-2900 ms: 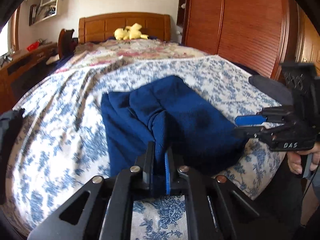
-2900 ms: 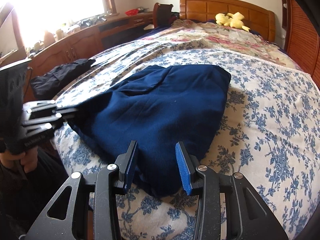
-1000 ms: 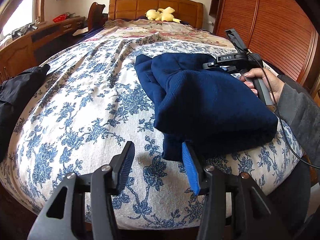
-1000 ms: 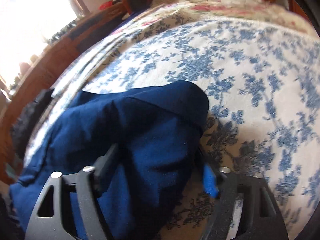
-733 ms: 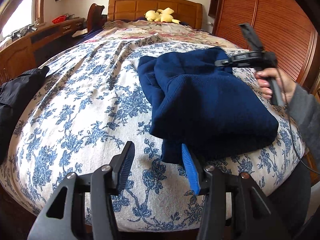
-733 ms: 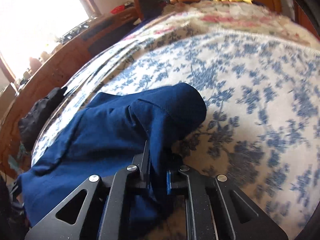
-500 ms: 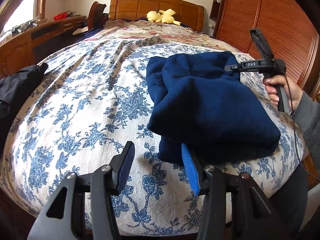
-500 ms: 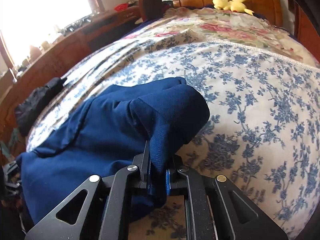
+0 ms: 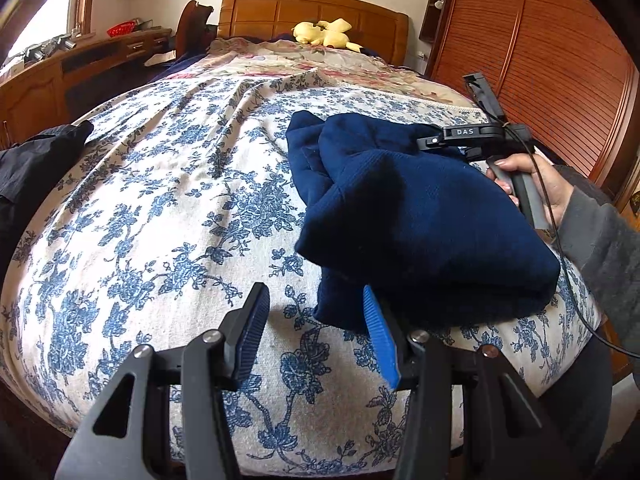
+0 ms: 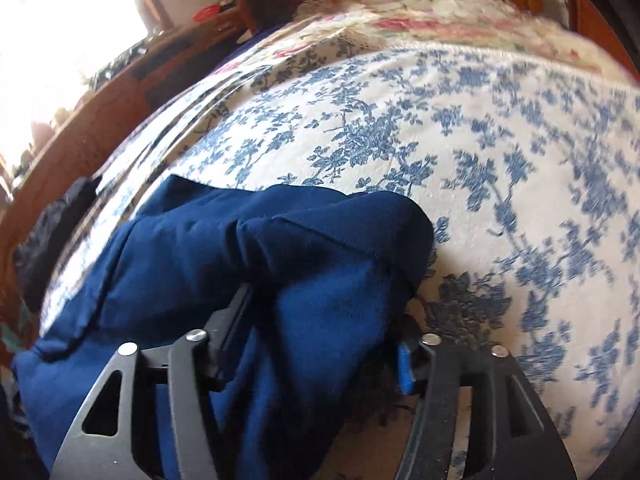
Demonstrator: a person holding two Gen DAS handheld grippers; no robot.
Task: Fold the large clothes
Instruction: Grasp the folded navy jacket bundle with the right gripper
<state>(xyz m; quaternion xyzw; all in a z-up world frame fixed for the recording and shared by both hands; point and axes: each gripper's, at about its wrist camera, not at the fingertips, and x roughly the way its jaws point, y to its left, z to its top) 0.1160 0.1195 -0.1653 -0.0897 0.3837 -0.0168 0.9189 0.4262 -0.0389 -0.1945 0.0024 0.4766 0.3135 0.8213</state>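
Note:
A folded navy blue sweater (image 9: 420,216) lies on the bed's flowered blue-and-white cover (image 9: 160,200), toward the right side. My left gripper (image 9: 313,294) stands open at the sweater's near left corner, nothing between its fingers; the right blue pad (image 9: 380,340) is just beside the cloth. My right gripper (image 9: 425,142), held by a hand (image 9: 532,176), sits at the sweater's far edge. In the right wrist view, my right gripper (image 10: 320,320) has its jaws opening; a thick fold of the sweater (image 10: 280,260) lies loosely between them and hides the fingertips.
A black garment (image 9: 28,160) lies at the bed's left edge. A yellow plush toy (image 9: 324,32) sits by the wooden headboard. A wooden wardrobe (image 9: 540,60) stands to the right and a desk (image 9: 60,72) to the left. The bed cover (image 10: 480,160) is bare beyond the sweater.
Half a second ago the right gripper was shut on the sweater's far fold; now its jaws stand apart with the fold still between them. The left gripper has stayed put and open.

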